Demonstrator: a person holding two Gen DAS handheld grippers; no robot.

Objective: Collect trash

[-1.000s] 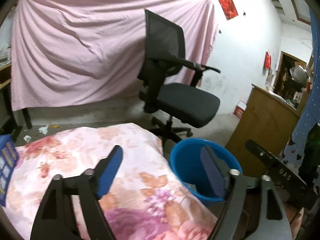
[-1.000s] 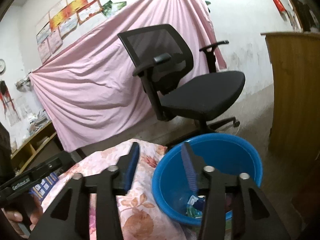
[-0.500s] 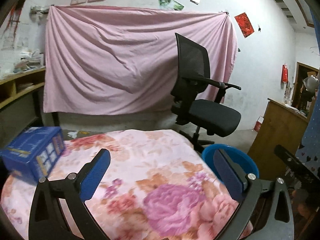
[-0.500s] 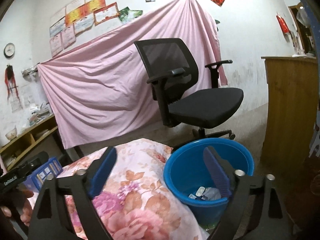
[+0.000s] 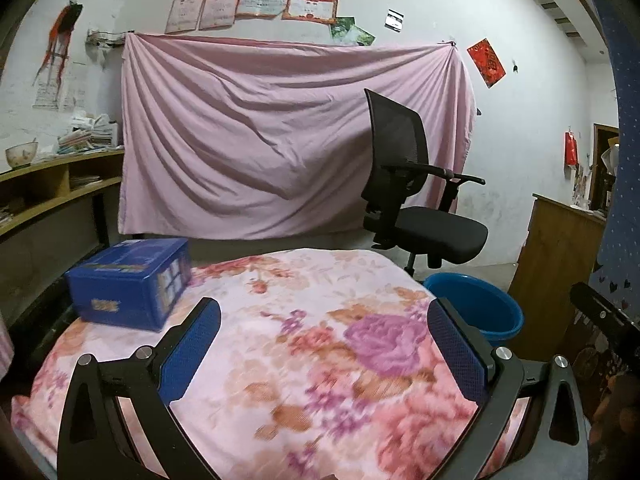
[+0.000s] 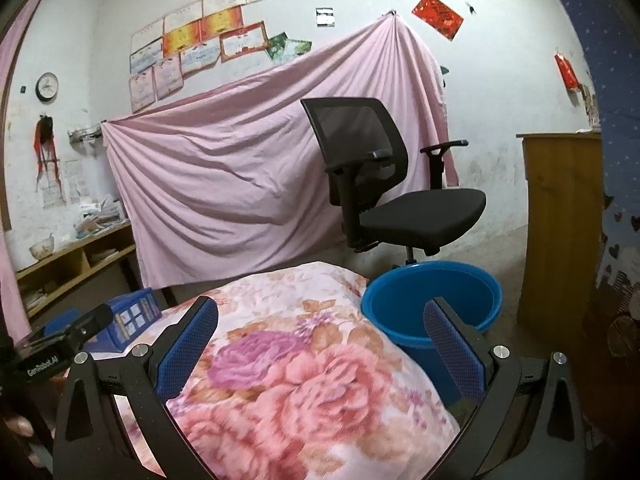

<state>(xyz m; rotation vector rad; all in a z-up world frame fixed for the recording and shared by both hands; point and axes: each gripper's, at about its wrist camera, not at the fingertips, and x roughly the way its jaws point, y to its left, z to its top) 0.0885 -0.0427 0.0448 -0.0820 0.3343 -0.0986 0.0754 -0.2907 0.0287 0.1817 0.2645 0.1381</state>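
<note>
A floral pink quilt (image 5: 304,344) covers the table in a room hung with a pink sheet (image 5: 280,140). Both grippers, left gripper (image 5: 320,344) and right gripper (image 6: 320,340), now stand spread wide and empty, having swung away from the round blue plastic basin (image 6: 432,300) beside the table. A drop seems done; the blue cardboard box (image 5: 128,280) near the quilt's left edge looks the likely next piece.

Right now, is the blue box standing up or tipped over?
Standing flat. The blue box rests level on the flowery blanket, top facing up.
</note>
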